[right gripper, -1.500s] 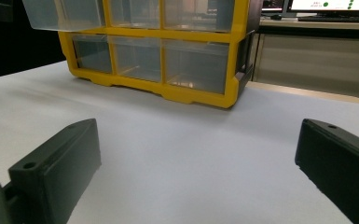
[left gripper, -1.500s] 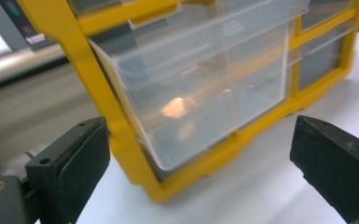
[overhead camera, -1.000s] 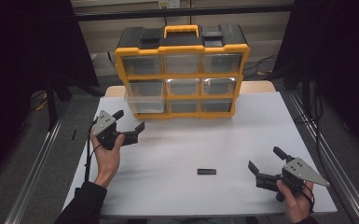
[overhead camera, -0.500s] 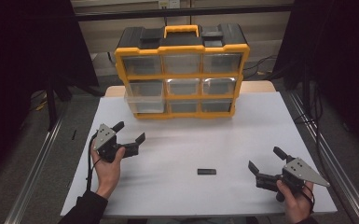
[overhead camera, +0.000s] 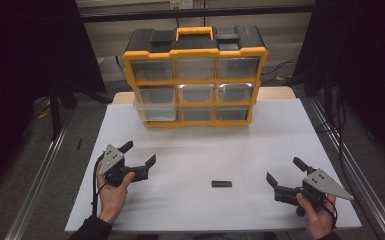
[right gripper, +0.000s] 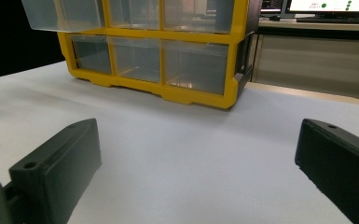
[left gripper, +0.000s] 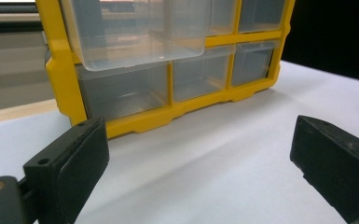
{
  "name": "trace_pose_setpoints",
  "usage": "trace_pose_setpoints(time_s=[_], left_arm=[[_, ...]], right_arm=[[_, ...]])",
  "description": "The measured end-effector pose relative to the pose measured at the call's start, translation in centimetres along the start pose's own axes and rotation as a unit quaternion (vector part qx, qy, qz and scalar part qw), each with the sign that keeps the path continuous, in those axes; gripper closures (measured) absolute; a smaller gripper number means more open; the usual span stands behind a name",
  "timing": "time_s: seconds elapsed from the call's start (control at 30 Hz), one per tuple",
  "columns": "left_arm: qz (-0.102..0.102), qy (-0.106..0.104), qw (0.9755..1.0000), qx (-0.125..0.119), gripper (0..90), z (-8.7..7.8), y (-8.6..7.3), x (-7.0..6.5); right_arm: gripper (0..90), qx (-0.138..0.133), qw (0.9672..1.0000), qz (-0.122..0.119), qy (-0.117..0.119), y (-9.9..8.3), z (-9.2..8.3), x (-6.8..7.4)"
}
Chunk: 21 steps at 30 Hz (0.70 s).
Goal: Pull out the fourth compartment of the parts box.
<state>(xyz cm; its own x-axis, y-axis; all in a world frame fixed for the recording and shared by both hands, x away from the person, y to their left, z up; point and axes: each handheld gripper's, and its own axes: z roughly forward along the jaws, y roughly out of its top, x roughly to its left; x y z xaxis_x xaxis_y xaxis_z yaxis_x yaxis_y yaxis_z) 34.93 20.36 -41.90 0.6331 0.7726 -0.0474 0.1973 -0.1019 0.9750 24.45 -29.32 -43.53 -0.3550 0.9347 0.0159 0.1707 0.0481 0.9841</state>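
Jaws of both grippers stand wide apart, holding nothing & touching nothing. Left gripper (overhead camera: 140,159), held in the person's left hand (overhead camera: 111,192), sits low over the white table (overhead camera: 190,150) at front left; its black, blocky, matte fingers (left gripper: 70,163) point toward the organizer. Right gripper (overhead camera: 283,175) is at front right in the right hand (overhead camera: 320,215), w/ a grey three-cornered plate on top; its fingers (right gripper: 56,168) are black and blocky too.

Small flat black bar (overhead camera: 221,184) lies on the table between the two grippers, nearer the right one, apart from both.

Yellow-framed plastic organizer (overhead camera: 195,75) w/ black top & yellow handle stands upright at the table's far edge. It has a 3x3 grid of clear drawers. Middle-left drawer (overhead camera: 152,102) is pulled out partway; it's see-through w/ smooth walls (left gripper: 135,32).
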Motion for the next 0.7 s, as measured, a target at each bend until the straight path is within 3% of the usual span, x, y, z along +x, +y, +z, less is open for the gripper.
trace_pose_setpoints(time_s=[0.07,0.3,0.4,0.7], left_arm=[[-0.009,-0.002,1.0,0.001,4.4,-0.5,-0.3,0.1],[-0.025,0.029,0.9992,-0.014,4.4,-1.9,-1.1,0.3],[-0.016,0.034,0.9993,-0.009,4.3,-2.6,-1.4,0.5],[-0.028,0.055,0.998,-0.009,3.9,-4.9,-1.9,0.8]], right_arm=[[0.0,0.0,1.0,0.001,0.0,0.0,0.0,0.0],[0.0,0.002,1.0,0.0,0.0,0.0,0.1,0.1],[0.0,0.004,1.0,0.001,-0.003,-0.1,0.1,0.1],[0.0,0.004,0.9999,0.0,-0.011,-0.1,-0.2,0.0]])
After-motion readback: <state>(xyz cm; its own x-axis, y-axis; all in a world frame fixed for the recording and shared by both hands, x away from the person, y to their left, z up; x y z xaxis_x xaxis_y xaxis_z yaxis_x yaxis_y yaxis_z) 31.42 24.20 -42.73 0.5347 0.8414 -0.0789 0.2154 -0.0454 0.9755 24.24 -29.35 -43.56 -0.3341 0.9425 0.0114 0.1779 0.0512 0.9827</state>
